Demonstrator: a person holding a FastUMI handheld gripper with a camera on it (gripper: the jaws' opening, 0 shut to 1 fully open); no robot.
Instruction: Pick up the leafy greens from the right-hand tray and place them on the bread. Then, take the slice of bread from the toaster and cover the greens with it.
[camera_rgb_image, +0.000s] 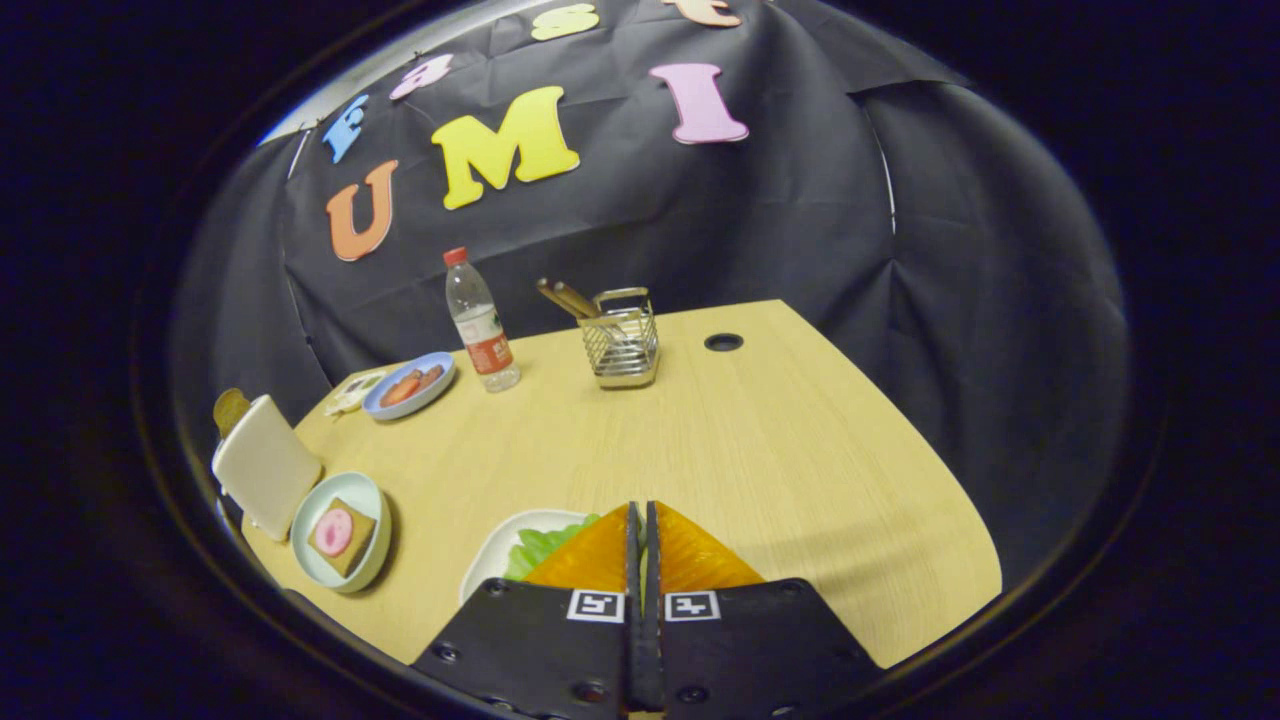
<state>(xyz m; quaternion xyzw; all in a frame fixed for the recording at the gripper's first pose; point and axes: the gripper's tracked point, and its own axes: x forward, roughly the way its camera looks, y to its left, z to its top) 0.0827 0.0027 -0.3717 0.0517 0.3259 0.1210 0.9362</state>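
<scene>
My gripper (641, 506) is shut, its two fingers pressed together with nothing showing between them. The fingers sit over a white tray (487, 562) and hide most of it. Leafy greens (545, 546) poke out from under the left finger; whether a leaf is pinched at the tips is hidden. To the left, a pale green plate (372, 497) holds a square of bread (345, 540) topped with a pink round slice. Beyond that plate stands a cream toaster (265, 465), with a brown slice of bread (230, 408) sticking up from it.
On the wooden table (760, 450), a blue plate (412, 386) with reddish food, a water bottle (480, 325) and a wire holder (622, 342) with utensils stand at the back. A round cable hole (723, 342) lies to the holder's right.
</scene>
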